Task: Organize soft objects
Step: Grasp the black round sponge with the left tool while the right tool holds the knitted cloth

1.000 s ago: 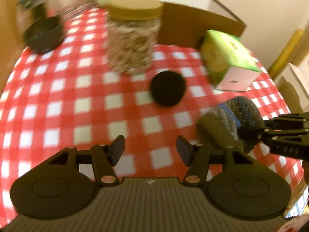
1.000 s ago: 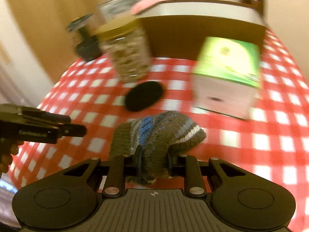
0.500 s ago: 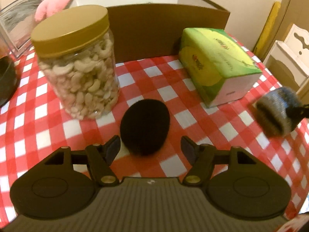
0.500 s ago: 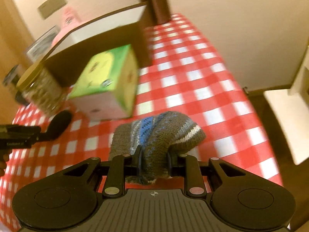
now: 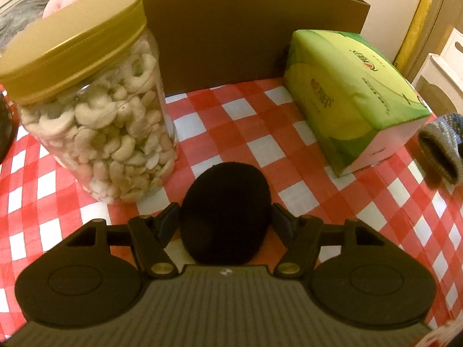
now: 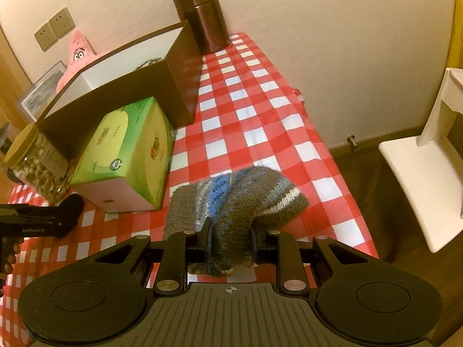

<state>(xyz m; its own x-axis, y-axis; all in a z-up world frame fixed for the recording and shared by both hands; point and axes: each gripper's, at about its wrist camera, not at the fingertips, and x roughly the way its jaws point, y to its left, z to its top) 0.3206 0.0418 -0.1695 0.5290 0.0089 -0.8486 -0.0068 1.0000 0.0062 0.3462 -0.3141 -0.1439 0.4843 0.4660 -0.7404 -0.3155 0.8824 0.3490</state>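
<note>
Moved since earlier view: left gripper [image 5: 225, 219] now astride one black pad [image 5: 225, 211], formerly well ahead of it; jaws just closing, fingers flanking the pad, contact uncertain. One table [image 6: 260, 110], red-white check cloth. One brown cardboard box [image 6: 121, 86], open top. One green tissue box [image 5: 353, 95]. One cashew jar [image 5: 92, 110], gold lid. One brown canister [image 6: 202, 17]. One knitted hat [image 6: 231, 199], clamped in right gripper [image 6: 231, 238], jaws narrow, above the table edge
</note>
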